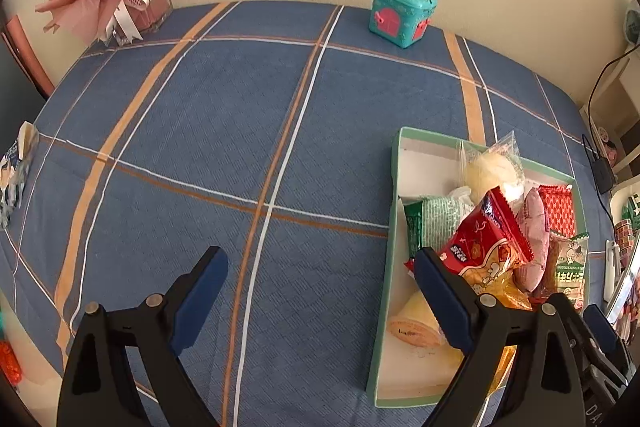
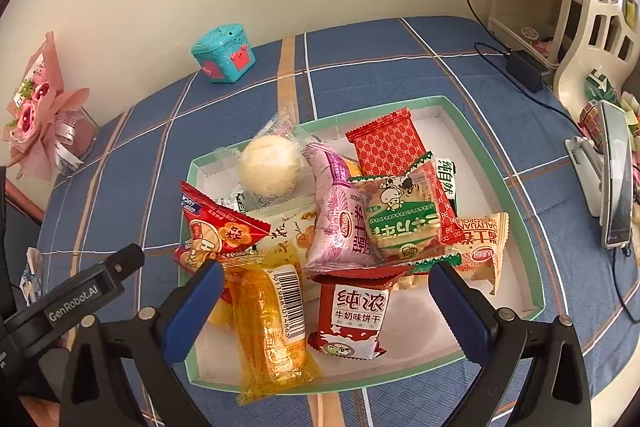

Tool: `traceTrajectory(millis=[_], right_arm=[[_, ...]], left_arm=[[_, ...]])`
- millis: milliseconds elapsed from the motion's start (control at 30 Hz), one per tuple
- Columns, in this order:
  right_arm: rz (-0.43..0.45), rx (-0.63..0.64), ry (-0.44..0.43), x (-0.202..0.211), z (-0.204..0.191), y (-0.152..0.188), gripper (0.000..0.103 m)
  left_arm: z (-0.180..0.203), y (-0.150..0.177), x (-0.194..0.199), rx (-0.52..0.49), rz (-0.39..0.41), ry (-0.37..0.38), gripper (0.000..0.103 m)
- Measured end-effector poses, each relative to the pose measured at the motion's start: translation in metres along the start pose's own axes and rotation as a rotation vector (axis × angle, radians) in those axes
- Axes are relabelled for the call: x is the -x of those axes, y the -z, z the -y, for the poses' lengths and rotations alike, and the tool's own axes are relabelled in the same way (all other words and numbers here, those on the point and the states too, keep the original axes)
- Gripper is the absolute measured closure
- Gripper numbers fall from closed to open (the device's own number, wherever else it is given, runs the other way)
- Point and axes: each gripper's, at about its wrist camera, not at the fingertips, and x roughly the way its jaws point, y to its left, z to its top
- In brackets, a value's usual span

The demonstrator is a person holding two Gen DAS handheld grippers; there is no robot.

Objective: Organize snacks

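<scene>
The snacks (image 2: 348, 223) lie heaped in the green-rimmed box (image 2: 532, 239) at centre frame on the blue plaid tabletop (image 1: 248, 147). Both the left gripper (image 1: 320, 301) and right gripper (image 2: 326, 311) are spread wide, grasping nothing; the right one's fingers (image 2: 192, 311) hover over the box's lower edge.

Black tool (image 2: 326, 301) arms, blue pads (image 2: 192, 311), silver screws, white "GenRobot.AI" lettering.

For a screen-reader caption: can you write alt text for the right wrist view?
The open right hand-held gripper hovers over a green-rimmed tray piled with wrapped snacks, holding nothing. Nearest its fingers lie a yellow packet overhanging the tray's near edge and a red-and-white biscuit pack. The tray sits on a blue plaid cloth, a teal toy box beyond.
</scene>
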Motion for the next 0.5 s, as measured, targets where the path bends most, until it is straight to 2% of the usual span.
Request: traceTrajectory(millis=[367, 500], right_arm=[[0.001, 0.019, 0.004, 0.0005, -0.0039, 0.0017, 0.000], [0.002, 0.023, -0.001, 0.0017, -0.0053, 0.0035, 0.000]], left_arm=[[0.0004, 0.0025, 0.0043, -0.022, 0.031, -0.017, 0.009], [-0.0013, 0.0050, 0.0046, -0.022, 0.041, -0.054, 0.009]])
